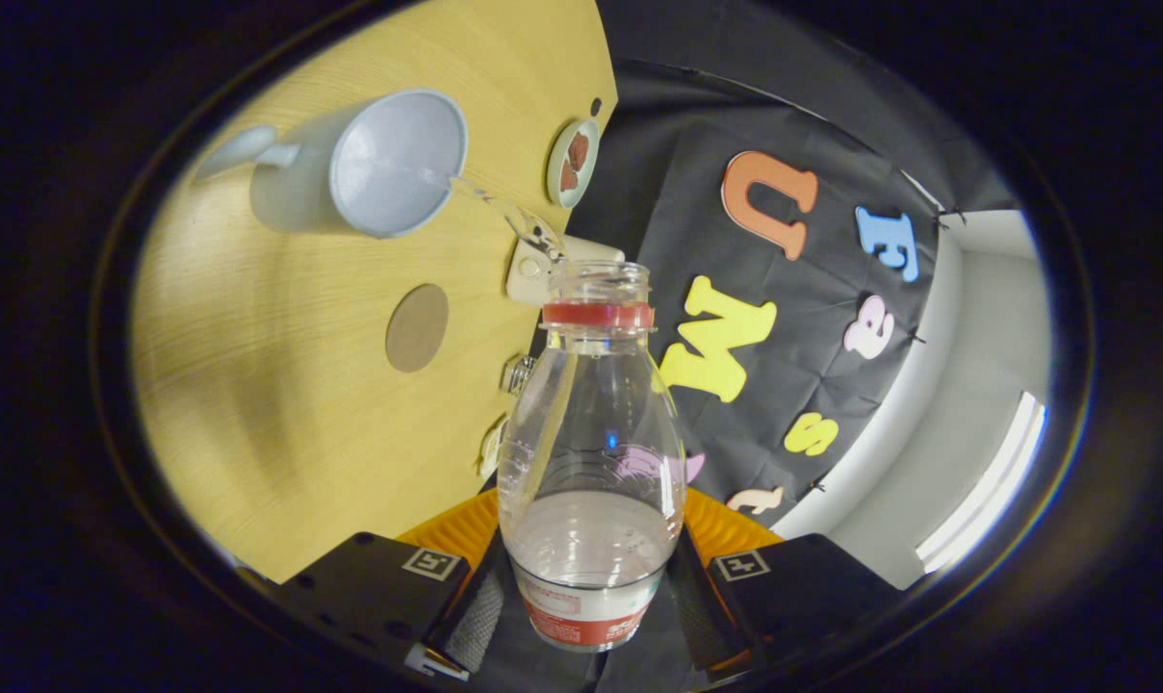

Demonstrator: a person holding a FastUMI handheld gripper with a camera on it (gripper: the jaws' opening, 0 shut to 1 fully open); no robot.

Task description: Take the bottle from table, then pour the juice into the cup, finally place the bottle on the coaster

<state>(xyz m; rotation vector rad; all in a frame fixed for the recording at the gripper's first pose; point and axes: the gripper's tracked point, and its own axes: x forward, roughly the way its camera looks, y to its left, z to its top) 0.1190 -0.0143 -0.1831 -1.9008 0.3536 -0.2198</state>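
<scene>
Bottle (591, 433) first: it sits clamped between the 2 fingers (474, 614), which press on its lower body at the label from either side, so the gripper (589, 616) is closed on it and carries its whole weight. Its neck runs forward, away from the fingers, and the whole view is rolled over, which I judge to be the tilt that pouring needs. The cap is off and the mouth with its red collar is open. Some clear liquid pools in the body near the fingers, and a thin stream (490, 204) leaves the mouth and reaches into the cup (399, 162), so pouring looks under way.

Beyond the bottle's mouth lies the wooden desk (283, 404). A round brown coaster (417, 327) rests bare on it, between bottle and cup, waiting for the last step. Farther off, near the desk's edge, sits a small dish (573, 162).
</scene>
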